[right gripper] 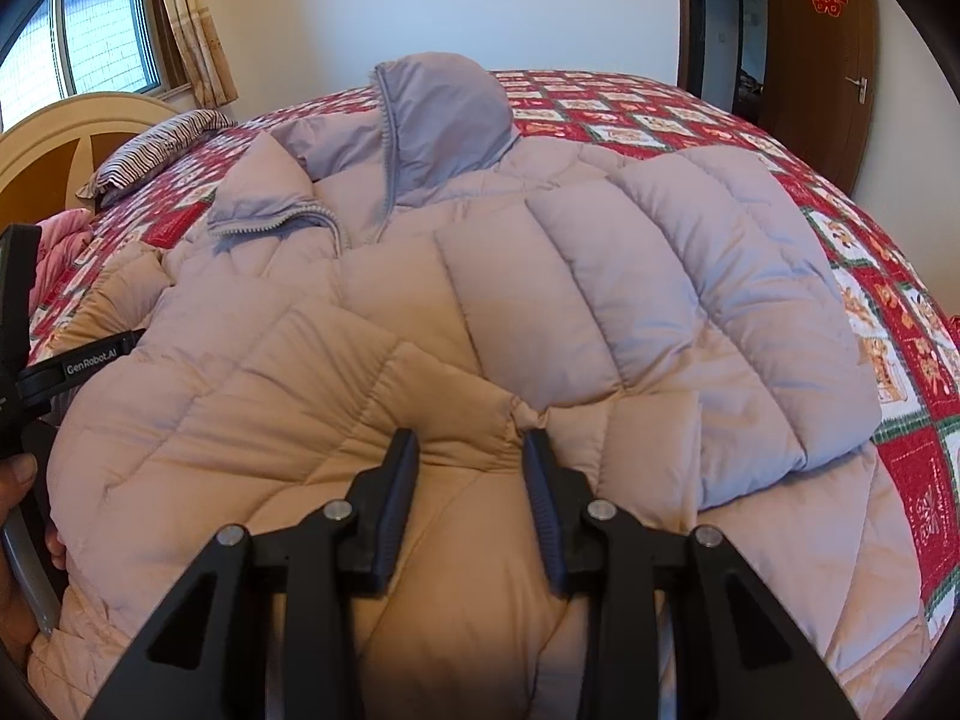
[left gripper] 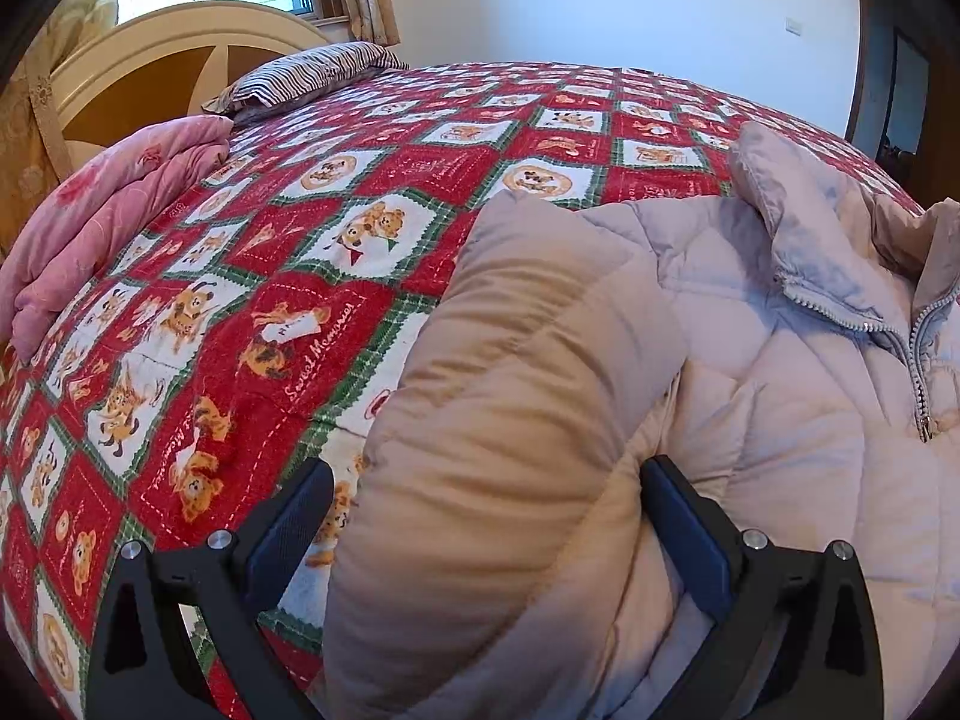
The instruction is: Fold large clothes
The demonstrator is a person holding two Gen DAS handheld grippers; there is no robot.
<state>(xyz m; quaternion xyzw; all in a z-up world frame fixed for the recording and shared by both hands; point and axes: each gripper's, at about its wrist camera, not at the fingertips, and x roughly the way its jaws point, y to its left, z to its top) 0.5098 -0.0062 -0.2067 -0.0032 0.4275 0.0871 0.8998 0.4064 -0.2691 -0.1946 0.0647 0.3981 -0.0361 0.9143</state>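
1. Two hand-held grippers work one garment: a pale puffer jacket point(right gripper: 480, 276) lying front-up on the bed, over a red patchwork quilt point(left gripper: 288, 276).
2. Left hand-held gripper point(left gripper: 486, 516) has its jaws spread wide, one on each side of the jacket's left sleeve point(left gripper: 498, 396), which rises straight ahead of it. The padding bulges between the jaws; whether they press it I cannot tell.
3. Right hand-held gripper point(right gripper: 471, 480) has its jaws partly apart, straddling a pinched ridge of quilted fabric on the jacket's body, apparently gathering a fold there. A firm clamp is not evident.
4. Beyond the right hand-held gripper's tips, the other sleeve point(right gripper: 690, 300) lies across the chest, so that side looks already folded in.
5. Far ahead of it, the collar point(right gripper: 432, 120) stands up with the zipper point(right gripper: 387, 156) partly undone.
6. Left of the left hand-held gripper, a folded pink blanket point(left gripper: 114, 228) and a striped pillow point(left gripper: 306, 72) sit well apart from the jacket.
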